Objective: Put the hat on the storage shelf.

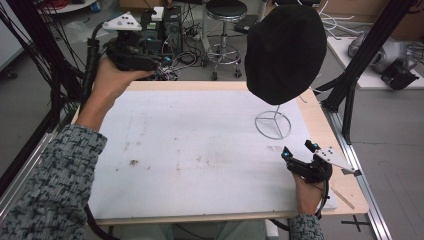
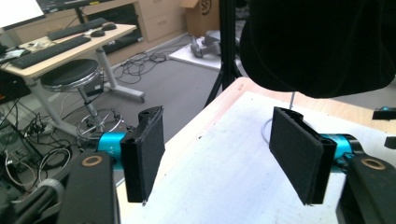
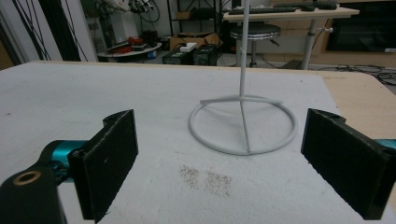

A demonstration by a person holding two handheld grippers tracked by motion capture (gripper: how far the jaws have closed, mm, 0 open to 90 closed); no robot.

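Note:
A black hat [image 1: 285,50] sits on top of a white wire stand [image 1: 273,124] at the table's far right; its brim hangs into the left gripper view [image 2: 322,42]. My left gripper [image 1: 162,62] is held in the air over the table's far left corner, and it points toward the hat. Its jaws [image 2: 217,140] stand wide open with nothing between them. My right gripper [image 1: 298,150] rests low near the front right, just in front of the stand's round base [image 3: 243,123]. It is open and holds nothing [image 3: 222,140].
A white mat [image 1: 200,150] with a few dark smudges covers the wooden table [image 1: 320,125]. A black frame post [image 1: 360,65] stands off the right edge. Behind the table are a stool [image 1: 226,30], cables and computer boxes on the floor, and a desk with keyboards [image 2: 65,46].

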